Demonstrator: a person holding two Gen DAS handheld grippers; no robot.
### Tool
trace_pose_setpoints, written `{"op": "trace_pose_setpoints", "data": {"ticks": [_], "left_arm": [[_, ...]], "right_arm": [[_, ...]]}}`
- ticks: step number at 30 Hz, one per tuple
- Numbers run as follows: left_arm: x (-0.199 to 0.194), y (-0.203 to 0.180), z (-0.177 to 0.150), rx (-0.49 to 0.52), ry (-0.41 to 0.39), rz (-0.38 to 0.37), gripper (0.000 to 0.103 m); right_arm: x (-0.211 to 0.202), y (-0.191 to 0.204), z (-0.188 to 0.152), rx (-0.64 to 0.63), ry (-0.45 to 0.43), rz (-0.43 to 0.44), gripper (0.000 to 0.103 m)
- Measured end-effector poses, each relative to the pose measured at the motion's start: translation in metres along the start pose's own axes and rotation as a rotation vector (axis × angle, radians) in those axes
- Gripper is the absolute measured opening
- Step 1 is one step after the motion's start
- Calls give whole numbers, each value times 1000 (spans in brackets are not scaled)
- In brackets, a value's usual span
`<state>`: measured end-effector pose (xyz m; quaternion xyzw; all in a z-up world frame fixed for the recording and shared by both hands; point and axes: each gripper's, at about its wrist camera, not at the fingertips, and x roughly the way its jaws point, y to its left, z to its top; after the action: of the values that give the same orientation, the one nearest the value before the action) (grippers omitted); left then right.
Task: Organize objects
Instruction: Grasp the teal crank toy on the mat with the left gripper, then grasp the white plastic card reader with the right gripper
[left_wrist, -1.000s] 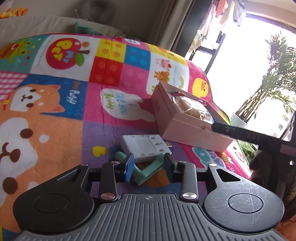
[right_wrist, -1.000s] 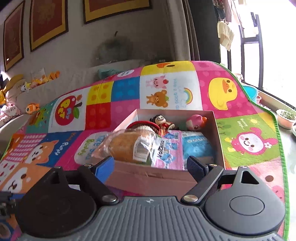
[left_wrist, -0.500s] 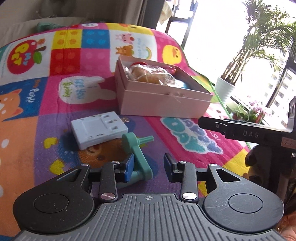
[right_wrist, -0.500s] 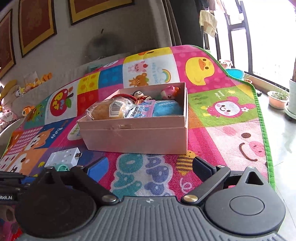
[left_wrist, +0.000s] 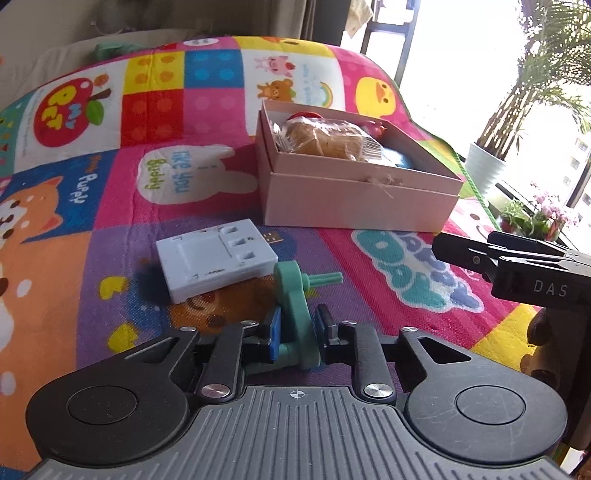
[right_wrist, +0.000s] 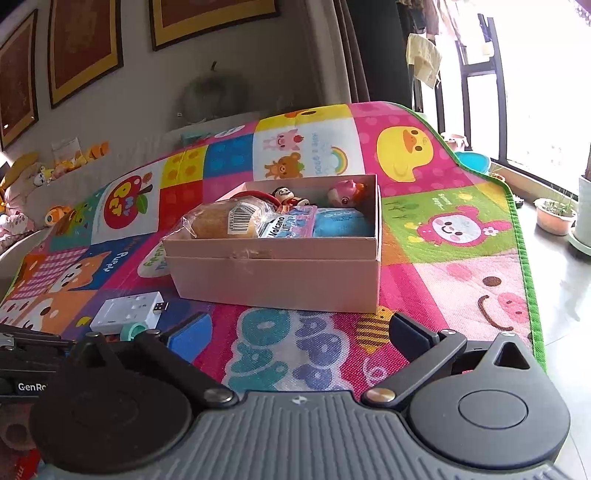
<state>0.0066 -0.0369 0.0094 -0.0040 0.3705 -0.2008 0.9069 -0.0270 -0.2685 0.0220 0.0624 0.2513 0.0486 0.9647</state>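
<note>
A grey wall (right_wrist: 122, 99) carries framed pictures (right_wrist: 85, 48) with gold borders. Below it, plush toys (right_wrist: 55, 166) line a pale sofa back. Dark curtains (right_wrist: 373, 51) hang beside tall windows (right_wrist: 535, 81) flooded with daylight. A cloth (right_wrist: 424, 61) hangs over a black rack. Potted plants (right_wrist: 554, 216) stand on the glossy grey floor (right_wrist: 561, 295), and a palm (left_wrist: 524, 92) rises from a white pot.

Right hand-held gripper (right_wrist: 295, 334) (jaws opening) faces pink box (right_wrist: 280, 273)
</note>
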Motion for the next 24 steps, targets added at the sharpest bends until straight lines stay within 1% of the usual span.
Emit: {"op": "trace_pose_setpoints", "data": {"ticks": [2,4,6,9,11,12,14,15,17,19,22,24], "left_arm": [[-7,7,-3,2,-7,18,15],[-17,19,-9,1,-16,47,14],[-31,39,-18,-29,-35,82,15],[-50,76,-30,-127,-72,149,15],[-59,103,-35,-218,-100,192,20],[-62,114,-37,-266,-111,193,21],[-65,131,-39,-349,-126,146,22],[-66,134,-40,-370,-133,129,22],[-65,134,-42,-368,-155,127,22],[-65,129,-46,-345,-183,143,22],[-65,126,-47,-345,-190,146,21],[-65,126,-47,-353,-194,139,21]], "right_arm": [[1,1,0,-5,6,-2,103],[3,3,0,-15,20,-2,103],[5,6,-1,-33,37,-5,103],[9,14,-2,-74,57,-16,103],[11,21,-2,-105,74,-18,103],[13,25,-2,-116,84,-13,103],[16,35,-2,-123,111,33,103],[19,42,-1,-129,129,69,103],[26,62,0,-163,155,118,103],[35,87,1,-209,178,159,103],[54,122,5,-251,223,213,103],[72,141,10,-262,259,224,103]]}}
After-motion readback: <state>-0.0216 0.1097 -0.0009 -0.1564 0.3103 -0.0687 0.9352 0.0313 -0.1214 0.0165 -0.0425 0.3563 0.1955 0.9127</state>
